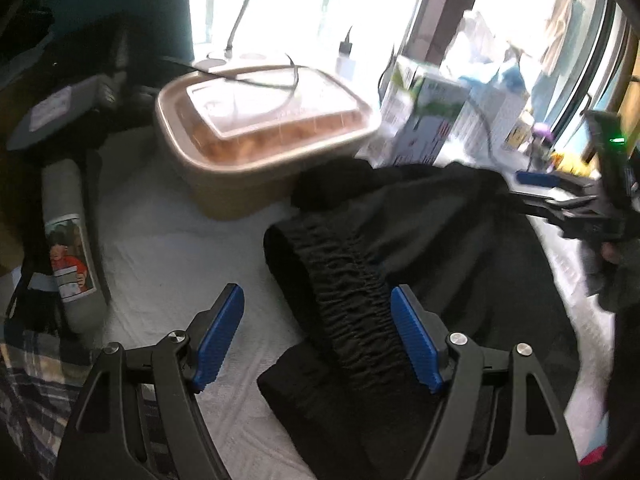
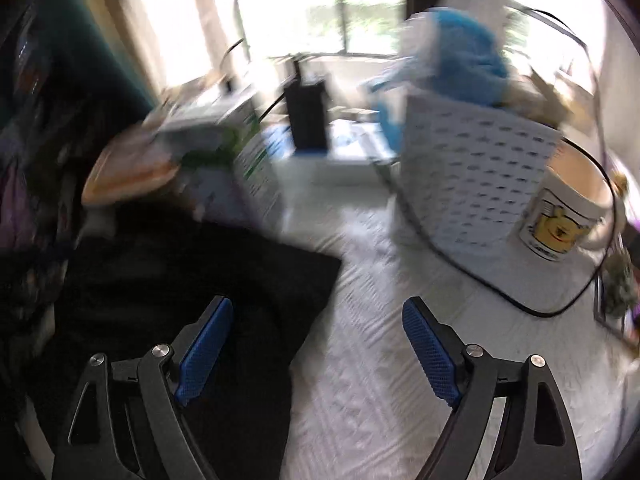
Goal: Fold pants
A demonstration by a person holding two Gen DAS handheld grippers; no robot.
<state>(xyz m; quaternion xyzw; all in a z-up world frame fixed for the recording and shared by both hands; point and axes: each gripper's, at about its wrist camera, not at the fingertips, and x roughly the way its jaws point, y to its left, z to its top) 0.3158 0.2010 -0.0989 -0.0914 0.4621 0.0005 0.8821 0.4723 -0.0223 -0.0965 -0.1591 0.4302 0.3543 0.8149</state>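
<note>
Black pants (image 1: pixel 440 240) lie bunched on a white cloth (image 1: pixel 168 256), the gathered elastic waistband (image 1: pixel 352 296) running toward me. My left gripper (image 1: pixel 316 292) is open just above the waistband, its right blue pad (image 1: pixel 416 340) at the band's edge and its left pad over bare cloth; nothing is pinched. In the right wrist view, which is blurred, the pants (image 2: pixel 180 264) fill the lower left. My right gripper (image 2: pixel 318 304) is open and empty, left finger over the fabric and right finger over the cloth (image 2: pixel 380 360). The right gripper (image 1: pixel 560 192) also shows past the pants' far side.
A tan lidded container (image 1: pixel 256 128) and cartons (image 1: pixel 432 120) stand behind the pants. A grey roll with a picture label (image 1: pixel 68 264) and plaid fabric (image 1: pixel 24 380) lie at left. At right stand a white perforated basket (image 2: pixel 480 184), a mug (image 2: pixel 568 208) and a black cable (image 2: pixel 440 256).
</note>
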